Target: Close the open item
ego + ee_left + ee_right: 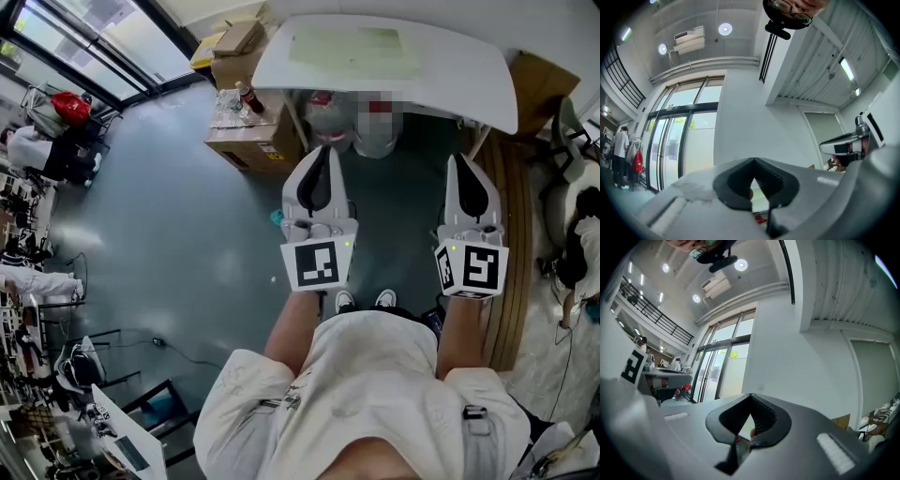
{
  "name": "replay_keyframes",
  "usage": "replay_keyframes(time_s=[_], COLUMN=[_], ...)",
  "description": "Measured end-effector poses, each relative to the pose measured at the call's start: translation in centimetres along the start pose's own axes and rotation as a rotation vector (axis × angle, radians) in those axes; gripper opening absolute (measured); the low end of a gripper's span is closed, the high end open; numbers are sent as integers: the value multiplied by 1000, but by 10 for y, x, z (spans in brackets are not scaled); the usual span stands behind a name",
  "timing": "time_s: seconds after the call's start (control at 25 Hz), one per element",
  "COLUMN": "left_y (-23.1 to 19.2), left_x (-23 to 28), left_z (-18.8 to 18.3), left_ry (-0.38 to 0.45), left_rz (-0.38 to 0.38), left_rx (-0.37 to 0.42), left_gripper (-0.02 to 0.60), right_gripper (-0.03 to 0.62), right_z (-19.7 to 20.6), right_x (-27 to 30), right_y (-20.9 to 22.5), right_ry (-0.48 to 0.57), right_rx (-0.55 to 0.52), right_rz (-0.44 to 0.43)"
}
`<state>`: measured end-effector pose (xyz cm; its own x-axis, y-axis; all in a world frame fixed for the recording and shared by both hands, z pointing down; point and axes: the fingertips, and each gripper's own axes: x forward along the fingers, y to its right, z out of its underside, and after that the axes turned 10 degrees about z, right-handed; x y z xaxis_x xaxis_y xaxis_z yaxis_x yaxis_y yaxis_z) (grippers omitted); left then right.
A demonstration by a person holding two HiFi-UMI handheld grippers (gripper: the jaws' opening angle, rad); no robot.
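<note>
Head view, far left: people [36, 150] and a red bag [70, 105] stand along the glazed side of the hall, well apart from the operator. Next comes a stack of cardboard boxes [246, 141] on the grey floor [169, 234], just beside the left end of the white table [450, 80]. A bottle [249, 97] stands upright on the stack.

I record the left gripper [322, 152] held out in front of the body and pointing toward the table. Its jaws are pressed together with nothing between them. The left gripper view shows the tips meeting, with a white wall [750, 117] and glazed doors [677, 136] beyond.

A flat pale green sheet [347, 45] lies on the table top. I cannot tell from any view which thing stands open, so the task's item is not located.

The right gripper [466, 159] is level with the left and well apart from it, and also points at the table. Its jaws are closed tip to tip and empty, as the right gripper view shows. Both grippers are short of the table and touch nothing.

At far right a wooden strip [514, 234] runs along the floor.
</note>
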<state>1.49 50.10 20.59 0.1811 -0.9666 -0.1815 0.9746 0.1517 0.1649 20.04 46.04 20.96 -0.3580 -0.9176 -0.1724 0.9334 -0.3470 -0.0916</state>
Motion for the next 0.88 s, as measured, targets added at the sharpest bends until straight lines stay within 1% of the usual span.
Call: replay_keyframes(time_s=[0.36, 0.52, 0.72, 0.88], left_y=[31, 46, 57, 60], left_x=[14, 16, 17, 25], left_z=[5, 5, 9, 17], left_ry=[-18, -11, -15, -26], left_rz=[-31, -45, -52, -50], left_rx=[-4, 0, -3, 1], left_gripper=[2, 2, 2, 2], right_gripper=[2, 2, 2, 2], right_z=[17, 23, 29, 37], right_x=[-1, -6, -9, 0], right_y=[35, 53, 62, 65], right_ry=[-15, -15, -23, -34], right_rx=[30, 38, 33, 27], right_rz=[-14, -14, -29, -32])
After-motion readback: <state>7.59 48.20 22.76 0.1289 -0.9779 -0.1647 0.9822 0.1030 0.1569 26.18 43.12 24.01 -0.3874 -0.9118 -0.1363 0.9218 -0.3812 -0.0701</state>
